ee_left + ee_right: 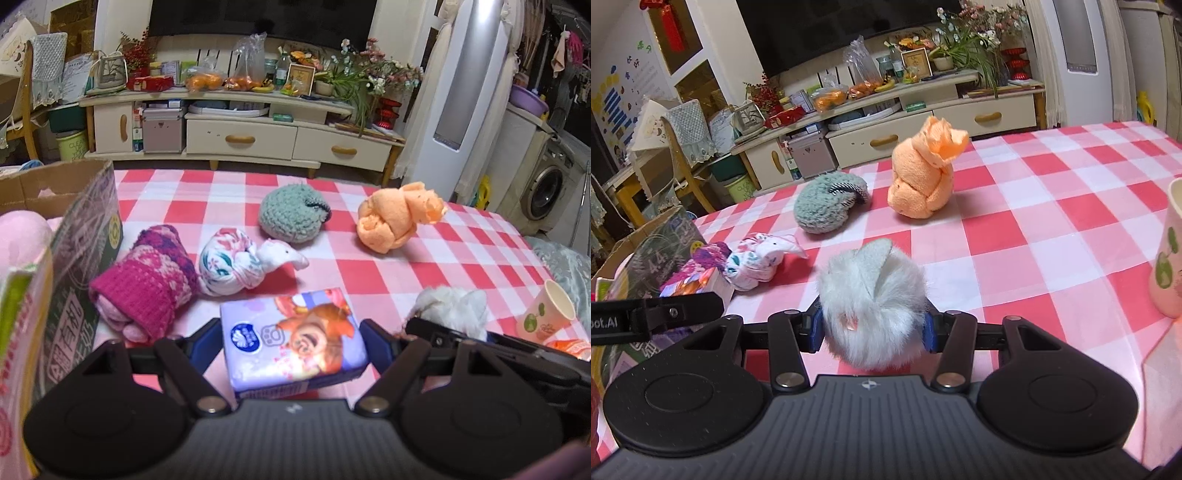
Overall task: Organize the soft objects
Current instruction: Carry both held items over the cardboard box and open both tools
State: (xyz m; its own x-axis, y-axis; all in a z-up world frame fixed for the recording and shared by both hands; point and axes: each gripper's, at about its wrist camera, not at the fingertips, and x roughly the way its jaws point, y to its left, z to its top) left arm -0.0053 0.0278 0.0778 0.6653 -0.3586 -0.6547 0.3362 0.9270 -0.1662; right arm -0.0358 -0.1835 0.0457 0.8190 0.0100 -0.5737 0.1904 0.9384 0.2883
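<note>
My left gripper (293, 341) is shut on a purple tissue pack (291, 338) with a cartoon print, held just above the checked tablecloth. My right gripper (873, 326) is shut on a white furry ball (871, 302), its blue pads pressed into the fur on both sides. That ball (452, 308) and the right gripper's arm show at the right of the left wrist view. On the cloth lie a magenta knitted roll (147, 280), a knotted floral cloth (236, 266), a green crocheted ball (290, 214) and a knotted orange towel (395, 218).
A cardboard box (66, 206) stands open at the left table edge with a pink soft thing (22, 236) inside. A paper cup (1169, 254) stands at the right. A TV cabinet (240, 129) lies beyond the table.
</note>
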